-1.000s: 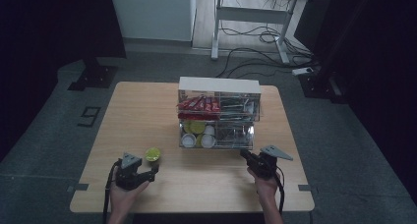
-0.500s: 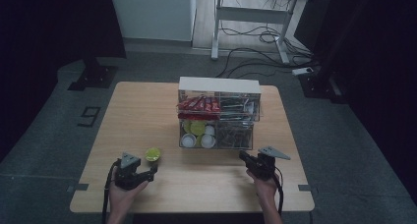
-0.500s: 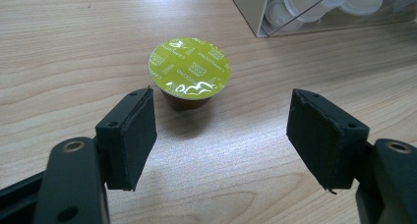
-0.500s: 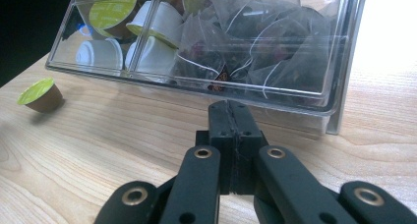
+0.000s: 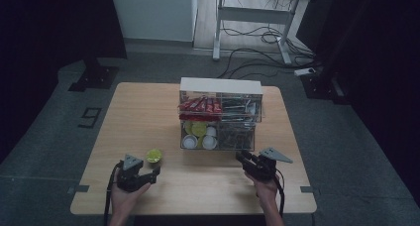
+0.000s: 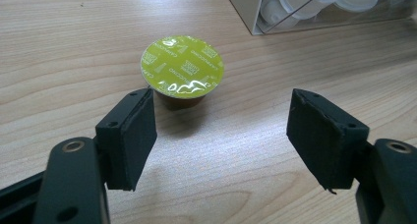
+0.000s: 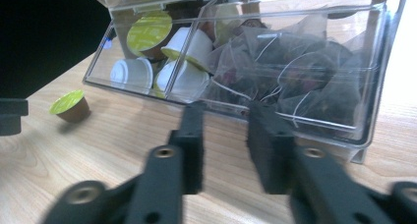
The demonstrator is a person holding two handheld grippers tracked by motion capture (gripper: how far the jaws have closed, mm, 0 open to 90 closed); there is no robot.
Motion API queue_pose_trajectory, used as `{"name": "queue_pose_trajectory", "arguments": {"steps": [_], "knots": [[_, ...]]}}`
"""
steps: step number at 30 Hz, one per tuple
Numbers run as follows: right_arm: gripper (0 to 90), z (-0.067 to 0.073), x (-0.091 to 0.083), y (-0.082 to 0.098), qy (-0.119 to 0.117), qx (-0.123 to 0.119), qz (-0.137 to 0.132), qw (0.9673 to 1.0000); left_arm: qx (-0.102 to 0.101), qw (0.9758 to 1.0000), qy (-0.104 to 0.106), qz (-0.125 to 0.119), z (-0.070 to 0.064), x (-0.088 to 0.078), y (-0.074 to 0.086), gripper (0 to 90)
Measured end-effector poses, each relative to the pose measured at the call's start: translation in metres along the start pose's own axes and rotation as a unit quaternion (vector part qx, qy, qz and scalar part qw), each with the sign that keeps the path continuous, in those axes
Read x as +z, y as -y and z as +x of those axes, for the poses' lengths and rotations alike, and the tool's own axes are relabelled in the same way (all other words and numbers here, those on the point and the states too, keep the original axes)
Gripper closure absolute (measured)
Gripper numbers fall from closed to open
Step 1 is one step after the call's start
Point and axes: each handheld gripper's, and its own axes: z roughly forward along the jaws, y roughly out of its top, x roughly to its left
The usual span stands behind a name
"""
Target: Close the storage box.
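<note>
The right gripper (image 7: 223, 145) jaws are showing motion-blurred. The clear organizer (image 7: 373, 86), just beyond them, is running off the top edge.

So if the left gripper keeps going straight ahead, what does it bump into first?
Probably the pod with the green lid. The left gripper is open and the pod stands on the table just ahead, a bit toward one jaw, so that jaw might catch it.
</note>
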Motion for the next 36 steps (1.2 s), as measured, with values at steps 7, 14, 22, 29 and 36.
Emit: {"name": "queue_pose_trajectory", "arguments": {"steps": [7, 14, 22, 29, 36], "knots": [[48.2, -0.004, -0.003, -0.004, 0.01, -0.024, -0.006, 0.9997, 0.0, 1.0, 0.0, 0.001, 0.0, -0.001, 0.001, 27.3], [44.3, -0.001, -0.004, 0.003, 0.014, -0.047, -0.005, 0.9988, 0.008, 1.0, 0.002, -0.002, -0.002, -0.003, -0.001, 27.3], [42.3, -0.002, -0.011, 0.021, 0.037, -0.066, 0.017, 0.997, 0.013, 0.9999, 0.011, 0.0, -0.003, -0.004, 0.0, 27.4], [41.9, -0.016, -0.033, 0.037, 0.042, -0.063, 0.03, 0.9967, 0.022, 0.9996, 0.018, 0.009, -0.006, -0.002, 0.0, 27.4], [42.2, -0.029, -0.045, 0.048, 0.052, -0.074, 0.043, 0.995, 0.025, 0.9994, 0.021, 0.012, -0.006, -0.001, -0.001, 27.3]]}}
